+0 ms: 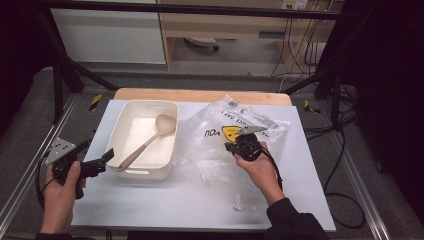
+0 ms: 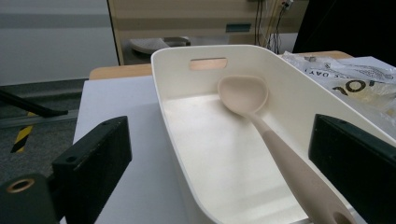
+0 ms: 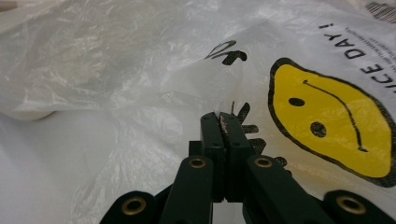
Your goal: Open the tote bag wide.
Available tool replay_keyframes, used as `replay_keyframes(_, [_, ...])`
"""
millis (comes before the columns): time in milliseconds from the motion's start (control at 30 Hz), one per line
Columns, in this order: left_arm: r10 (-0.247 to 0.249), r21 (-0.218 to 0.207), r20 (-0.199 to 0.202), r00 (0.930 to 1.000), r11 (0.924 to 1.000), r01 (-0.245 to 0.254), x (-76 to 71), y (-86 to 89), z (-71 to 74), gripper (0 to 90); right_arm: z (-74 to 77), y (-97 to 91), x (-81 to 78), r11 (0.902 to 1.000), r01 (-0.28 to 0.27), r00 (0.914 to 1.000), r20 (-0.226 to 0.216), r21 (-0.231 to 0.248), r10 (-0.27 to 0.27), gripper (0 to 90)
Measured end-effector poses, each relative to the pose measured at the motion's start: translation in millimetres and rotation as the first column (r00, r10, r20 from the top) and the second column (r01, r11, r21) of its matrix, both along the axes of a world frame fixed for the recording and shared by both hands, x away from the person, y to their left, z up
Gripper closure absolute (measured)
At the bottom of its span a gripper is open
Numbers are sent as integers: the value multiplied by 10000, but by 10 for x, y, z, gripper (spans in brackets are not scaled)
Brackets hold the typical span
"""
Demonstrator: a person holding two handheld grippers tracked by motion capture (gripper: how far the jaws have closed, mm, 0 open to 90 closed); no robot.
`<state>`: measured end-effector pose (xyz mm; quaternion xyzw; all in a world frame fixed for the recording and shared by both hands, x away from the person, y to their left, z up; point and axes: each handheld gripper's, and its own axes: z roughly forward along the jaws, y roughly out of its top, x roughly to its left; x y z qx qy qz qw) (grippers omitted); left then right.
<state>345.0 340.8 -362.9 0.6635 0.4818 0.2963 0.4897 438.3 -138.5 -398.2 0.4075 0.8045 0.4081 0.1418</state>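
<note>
Evidently, a fold of the thin plastic bag [image 1: 235, 132] is pinched by the right gripper [image 1: 239, 145], whose jaws are pressed together on a small ridge of film just left of the yellow smiley print [image 3: 329, 122]; the grip is taken near the middle of the crumpled bag, probably so that one layer can be lifted away from the surface [image 1: 200, 200] and the bag opened. The bag is spread over the right half of the surface, its left edge just beside the cream bin [image 1: 131, 167]. The left gripper [image 1: 102, 161] is held at the near left corner of the bin with its jaws wide apart and nothing between them, seemingly kept ready beside the ladle [image 1: 146, 142], which lies aslant in the bin, bowl at the far end and handle resting toward the near rim. The pinched film between the closed jaws is made plain in the right gripper view, whereas from above that contact is hidden under the hand. The slotted handle hole [image 2: 208, 63] in the bin's far wall is shown clearly in the left gripper view.
</note>
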Motion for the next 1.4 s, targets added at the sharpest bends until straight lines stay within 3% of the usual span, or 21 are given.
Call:
replay_keyframes(300, [-79, -145, 50, 10000, 9999, 80, 37, -12, 57, 63, -10, -20, 25, 9997, -187, 9998, 34, 180, 186, 900])
replay_keyframes(500, [-568, -10, -114, 9983, 9984, 568, 53, -168, 162, 61, 30, -40, 14, 9988, -83, 10000, -13, 482, 83, 900])
replay_keyframes(767, [-1084, 117, 336, 9935, 9941, 1081, 62, -410, 297, 57, 234, -39, -5, 9980, -33, 9999, 155, 631, 24, 900])
replay_keyframes(933, [-1403, -99, 408, 9893, 9900, 1408, 49, -602, 303, 83, 342, -38, 5, 9990, -19, 9998, 174, 448, 11, 900])
replay_keyframes(1033, [-1691, -118, 314, 9851, 9855, 1695, 40, -762, 303, 172, 340, -38, 11, 9992, -91, 9999, 139, 378, 86, 900])
replay_keyframes(1200, [-2421, -186, 163, 9701, 9700, 2424, 5, -1067, 303, 431, 335, -26, -1, 9992, -82, 10000, 44, 400, 81, 900])
replay_keyframes(1267, [-2557, -67, 215, 9665, 9667, 2559, -25, -1197, 304, 522, 335, -18, -5, 9991, -110, 9999, 6, 401, 110, 900])
replay_keyframes(1367, [-2703, 28, 601, 9609, 9627, 2706, -88, -1409, 275, 718, 329, -7, -12, 9992, -133, 9999, -25, 369, 134, 900])
replay_keyframes(1400, [-2840, 67, 524, 9574, 9588, 2841, -91, -1461, 259, 728, 323, -4, -12, 9991, -172, 9998, -78, 398, 175, 900])
